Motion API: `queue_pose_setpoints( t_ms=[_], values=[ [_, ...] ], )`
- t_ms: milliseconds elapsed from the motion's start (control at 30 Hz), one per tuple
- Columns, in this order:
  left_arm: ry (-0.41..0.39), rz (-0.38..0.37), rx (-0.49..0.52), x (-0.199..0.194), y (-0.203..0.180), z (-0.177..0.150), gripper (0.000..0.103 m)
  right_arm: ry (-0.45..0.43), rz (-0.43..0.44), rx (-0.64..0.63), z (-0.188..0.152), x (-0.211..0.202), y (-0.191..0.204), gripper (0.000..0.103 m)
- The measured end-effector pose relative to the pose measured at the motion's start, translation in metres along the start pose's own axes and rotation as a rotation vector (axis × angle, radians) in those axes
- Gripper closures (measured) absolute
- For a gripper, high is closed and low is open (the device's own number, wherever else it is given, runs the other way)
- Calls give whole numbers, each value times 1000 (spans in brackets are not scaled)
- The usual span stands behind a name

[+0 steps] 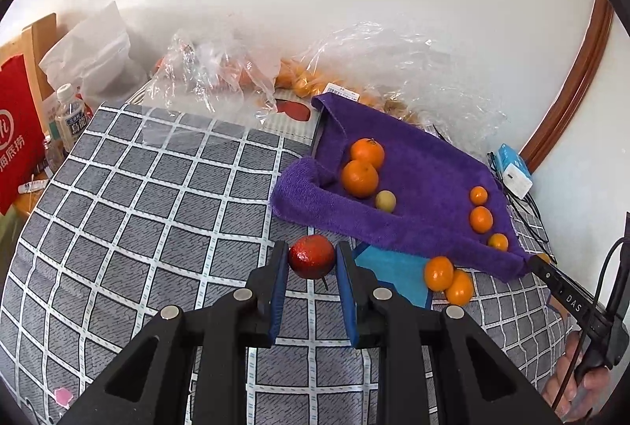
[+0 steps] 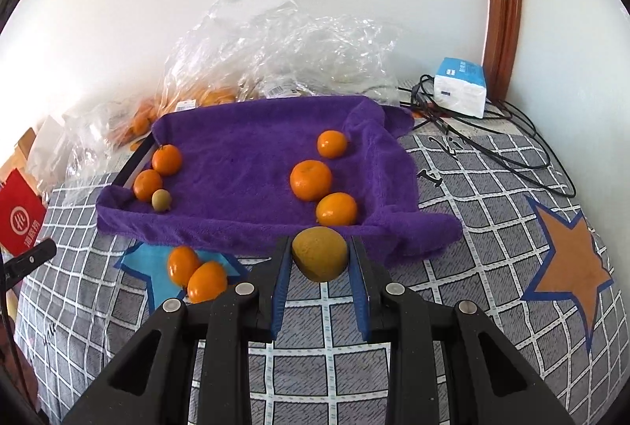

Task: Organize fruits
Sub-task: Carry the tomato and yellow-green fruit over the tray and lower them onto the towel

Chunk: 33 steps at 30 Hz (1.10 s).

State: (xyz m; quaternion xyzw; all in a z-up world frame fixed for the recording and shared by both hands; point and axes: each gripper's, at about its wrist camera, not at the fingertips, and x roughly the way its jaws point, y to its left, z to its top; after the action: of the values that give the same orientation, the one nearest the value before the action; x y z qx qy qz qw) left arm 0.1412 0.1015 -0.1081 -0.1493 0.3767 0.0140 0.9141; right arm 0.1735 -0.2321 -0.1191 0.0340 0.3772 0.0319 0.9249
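My left gripper (image 1: 312,257) is shut on a dark red fruit (image 1: 311,256) and holds it above the checked cloth, just in front of the purple towel-lined tray (image 1: 425,165). My right gripper (image 2: 319,255) is shut on a yellow-brown fruit (image 2: 319,254) at the tray's near edge (image 2: 252,228). On the towel lie several oranges, two at the left (image 2: 166,159) with a small yellowish fruit (image 2: 161,200), three at the right (image 2: 311,179). Two oranges (image 2: 197,273) lie on the cloth in front of the tray; they also show in the left wrist view (image 1: 447,277).
Clear plastic bags with more oranges (image 1: 299,78) lie behind the tray by the wall. A white-blue box (image 2: 460,86) and black cables (image 2: 512,149) are at the back right. A water bottle (image 1: 71,118) and red bag (image 1: 15,133) stand at the left edge.
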Motion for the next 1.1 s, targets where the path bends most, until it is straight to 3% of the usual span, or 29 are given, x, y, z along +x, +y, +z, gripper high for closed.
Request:
queue_pose_setpoints(
  t_ms=[367,600,833,1100],
  values=[
    [20,-1,35,24,-25,16,80,-30,3,-17,32,22,-14,75],
    [41,-13,60,48,-45,33,80,13,11,-45,54,65,-17,75],
    [69,-45,77,82,-64,49,80,59,14,-42,52,92,-20,75],
    [95,-36,111,116,-86,56,80,42,3,-56,47,92,-21,72]
  ],
)
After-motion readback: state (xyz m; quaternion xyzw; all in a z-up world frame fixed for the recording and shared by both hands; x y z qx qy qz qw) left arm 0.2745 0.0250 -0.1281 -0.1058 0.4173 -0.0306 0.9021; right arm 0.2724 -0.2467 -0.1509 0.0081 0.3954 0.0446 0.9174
